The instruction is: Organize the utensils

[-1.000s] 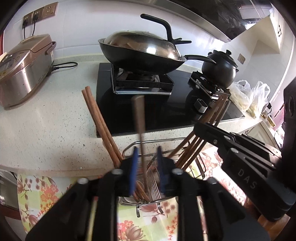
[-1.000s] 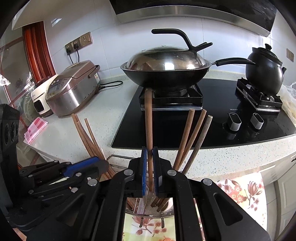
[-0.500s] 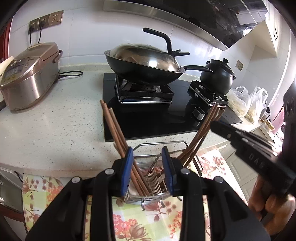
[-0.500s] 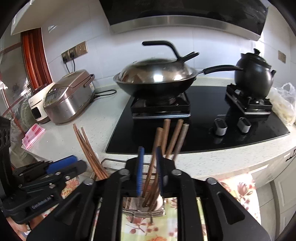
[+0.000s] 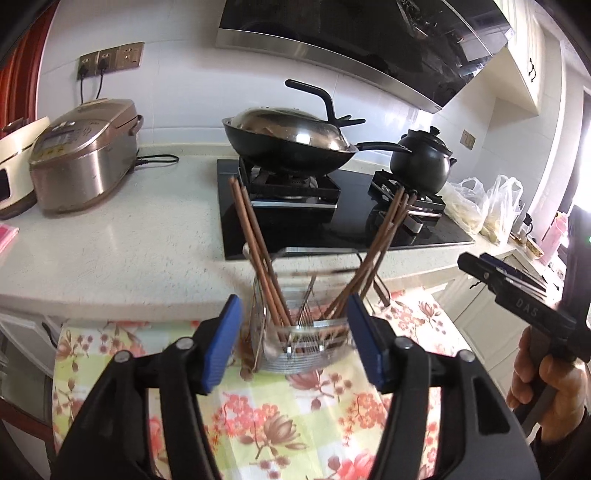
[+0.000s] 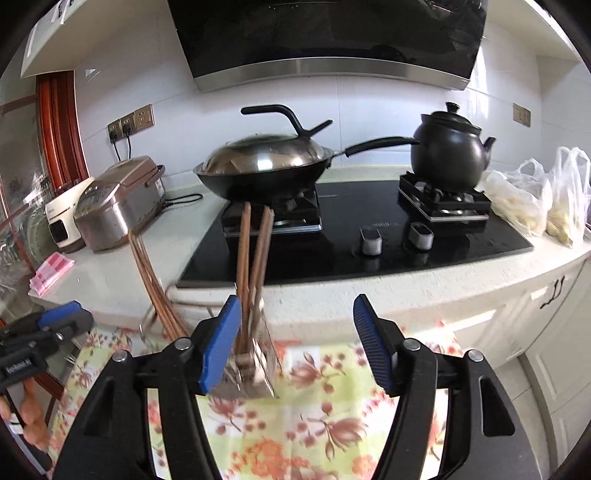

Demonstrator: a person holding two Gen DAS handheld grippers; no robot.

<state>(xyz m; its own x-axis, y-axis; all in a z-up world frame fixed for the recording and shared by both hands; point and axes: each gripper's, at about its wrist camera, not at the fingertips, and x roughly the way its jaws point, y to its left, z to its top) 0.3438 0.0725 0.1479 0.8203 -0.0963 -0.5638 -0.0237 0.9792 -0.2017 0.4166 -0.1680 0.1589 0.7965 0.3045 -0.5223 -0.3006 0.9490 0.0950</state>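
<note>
Leaning chopsticks (image 5: 255, 243) | tips down in wire holder (image 5: 306, 343) | ends splayed left, right

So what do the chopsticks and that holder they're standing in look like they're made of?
Chopsticks: probably wood, matte reddish-brown, no shine. Holder: metal wire, likely stainless steel; thin silvery bars with bright glints.

This is a kitchen in a home. A black stove (image 6: 369, 229) sits in the white desk (image 5: 110, 243), with a big covered wok (image 6: 262, 166) and a black pot (image 6: 448, 151) on it. A range hood (image 6: 325, 33) hangs above. A rice cooker (image 5: 81, 155) is plugged into the wall. Chopsticks (image 5: 258, 254) stand in a wire holder (image 5: 306, 343).
</note>
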